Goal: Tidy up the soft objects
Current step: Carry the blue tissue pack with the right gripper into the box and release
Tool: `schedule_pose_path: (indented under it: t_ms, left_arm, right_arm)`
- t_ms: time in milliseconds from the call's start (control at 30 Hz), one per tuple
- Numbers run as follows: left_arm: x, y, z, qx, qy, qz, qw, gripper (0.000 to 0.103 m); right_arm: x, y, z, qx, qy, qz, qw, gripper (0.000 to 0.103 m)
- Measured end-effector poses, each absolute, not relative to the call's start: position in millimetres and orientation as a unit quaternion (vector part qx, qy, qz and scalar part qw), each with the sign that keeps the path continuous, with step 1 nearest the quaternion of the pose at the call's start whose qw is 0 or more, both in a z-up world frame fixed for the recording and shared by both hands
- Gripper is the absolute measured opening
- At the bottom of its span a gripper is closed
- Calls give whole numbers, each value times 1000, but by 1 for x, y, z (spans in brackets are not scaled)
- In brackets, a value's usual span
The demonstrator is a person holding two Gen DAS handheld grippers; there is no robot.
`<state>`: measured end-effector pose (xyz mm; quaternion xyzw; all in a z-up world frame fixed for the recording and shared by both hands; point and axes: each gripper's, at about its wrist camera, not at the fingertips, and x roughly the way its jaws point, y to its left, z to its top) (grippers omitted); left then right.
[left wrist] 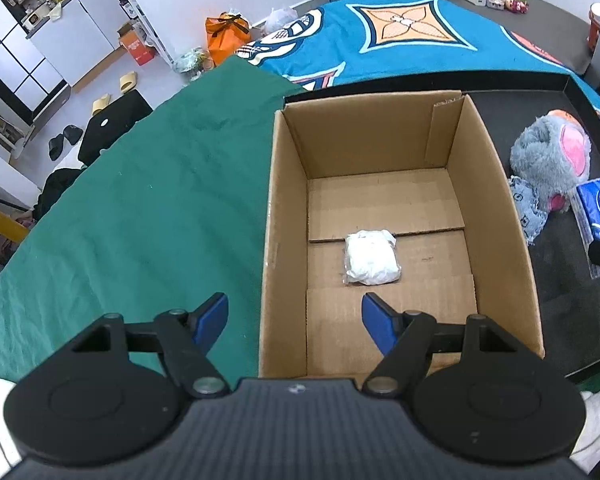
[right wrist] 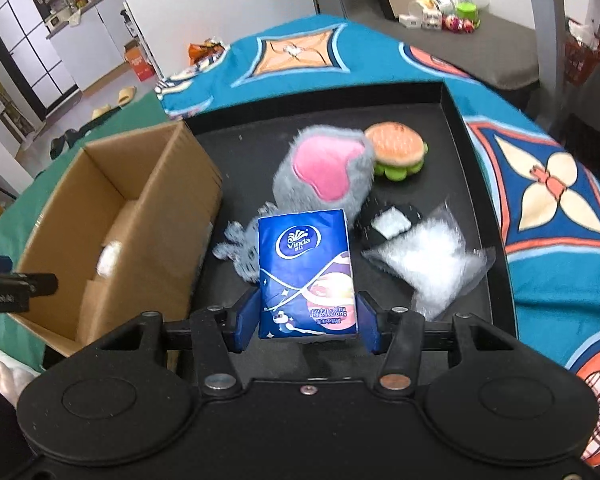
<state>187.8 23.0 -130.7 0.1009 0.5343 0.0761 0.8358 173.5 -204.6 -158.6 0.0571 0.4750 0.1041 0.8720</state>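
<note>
My right claw (right wrist: pixel 307 322) is clenched on the Vinda tissue pack (right wrist: pixel 307 276), gripping only its bottom end, so most of the pack stands up unsupported above the pads; I judge it could pivot or slide out if I swing fast toward the cardboard box (right wrist: pixel 116 216), since the wrapper is slick and the contents give under pressure. My left claw (left wrist: pixel 294 320) is released, jaws spread wide with nothing between them, hanging over the near left wall of the box, and it shows at the left edge of the right view, so my two hands could collide above the opening if I bring the pack in there. Inside the box, a white bagged bundle (left wrist: pixel 372 258) lies on the floor flaps; a drop onto it might leave the pack tilted. Just past the pack on the black tray (right wrist: pixel 452 104) sit a crinkled clear plastic bag (right wrist: pixel 424 264), a dark item with a white patch (right wrist: pixel 388 220), a grey-and-pink plush (right wrist: pixel 324 168) and, farther back, a burger plush (right wrist: pixel 398 150). The box's near wall stands between my load and its floor, so I need to lift over it. Beyond lies the patterned teal blanket (right wrist: pixel 300 52).
</note>
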Motion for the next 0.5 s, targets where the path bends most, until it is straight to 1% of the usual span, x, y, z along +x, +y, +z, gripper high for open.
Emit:
schedule_pose_path:
  t_ms: [500]
  left_arm:
    - [183, 39, -124, 66, 523, 85, 845, 71]
  right_arm:
    - [178, -180, -109, 47, 431, 121, 893, 50]
